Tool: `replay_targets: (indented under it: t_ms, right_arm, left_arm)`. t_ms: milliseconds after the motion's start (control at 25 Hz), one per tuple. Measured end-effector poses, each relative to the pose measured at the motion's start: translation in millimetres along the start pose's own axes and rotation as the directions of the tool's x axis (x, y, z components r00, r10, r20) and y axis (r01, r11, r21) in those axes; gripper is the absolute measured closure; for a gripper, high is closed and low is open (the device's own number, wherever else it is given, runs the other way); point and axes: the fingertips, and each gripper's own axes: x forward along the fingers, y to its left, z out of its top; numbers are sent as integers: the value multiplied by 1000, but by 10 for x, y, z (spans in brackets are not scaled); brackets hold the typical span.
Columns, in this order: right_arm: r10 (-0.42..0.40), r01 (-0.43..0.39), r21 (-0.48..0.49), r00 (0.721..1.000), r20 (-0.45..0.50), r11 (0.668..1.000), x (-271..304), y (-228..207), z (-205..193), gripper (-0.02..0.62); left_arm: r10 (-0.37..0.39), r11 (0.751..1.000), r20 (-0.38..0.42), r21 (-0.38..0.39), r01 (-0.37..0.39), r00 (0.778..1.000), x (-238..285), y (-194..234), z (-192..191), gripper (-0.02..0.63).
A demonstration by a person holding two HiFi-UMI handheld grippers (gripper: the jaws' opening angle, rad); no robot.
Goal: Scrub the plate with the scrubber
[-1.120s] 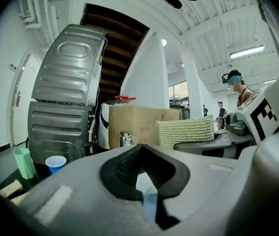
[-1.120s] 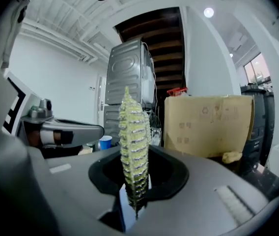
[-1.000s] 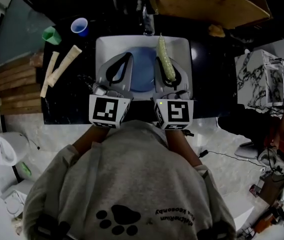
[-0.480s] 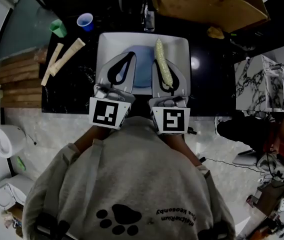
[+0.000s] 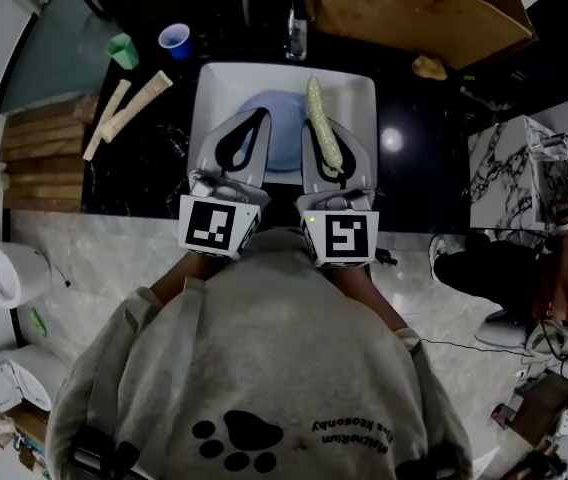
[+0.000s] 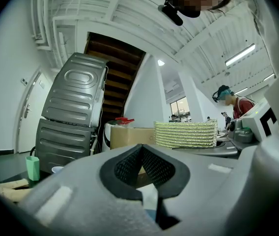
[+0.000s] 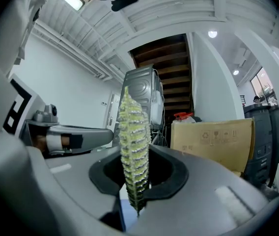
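Black tabletop (image 5: 144, 168) carries a white basin (image 5: 214, 83) with the blue plate (image 5: 276, 133) lying in it. My right gripper (image 7: 138, 173) has its jaws clamped on the green scrubber (image 5: 322, 123) over the plate's right edge. My left gripper (image 6: 142, 168) hovers beside it, jaws together and empty.

scrubber (image 5: 324, 133): yellow-green, ribbed, silvery flecks
plate (image 5: 284, 133): plain pale blue
sink (image 5: 214, 88): white
counter (image 5: 154, 168): glossy black, faint pale veining
cups, ten o'clock from sink: blue cup (image 5: 174, 40), green cup (image 5: 121, 50)
left gripper (image 6: 140, 151), right gripper (image 7: 135, 171): grey, jaws lined in black mesh
cubes (image 5: 219, 226): black-and-white squares
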Motion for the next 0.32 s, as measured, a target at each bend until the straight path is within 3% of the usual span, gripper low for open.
replay_targets:
  t_ms: [320]
  right_arm:
    - [4,-4,33,1000,15,999,-3,-21,66,531]
  left_arm:
    - [2,1000,-8,6,-2,1000,27,-70,-24,605]
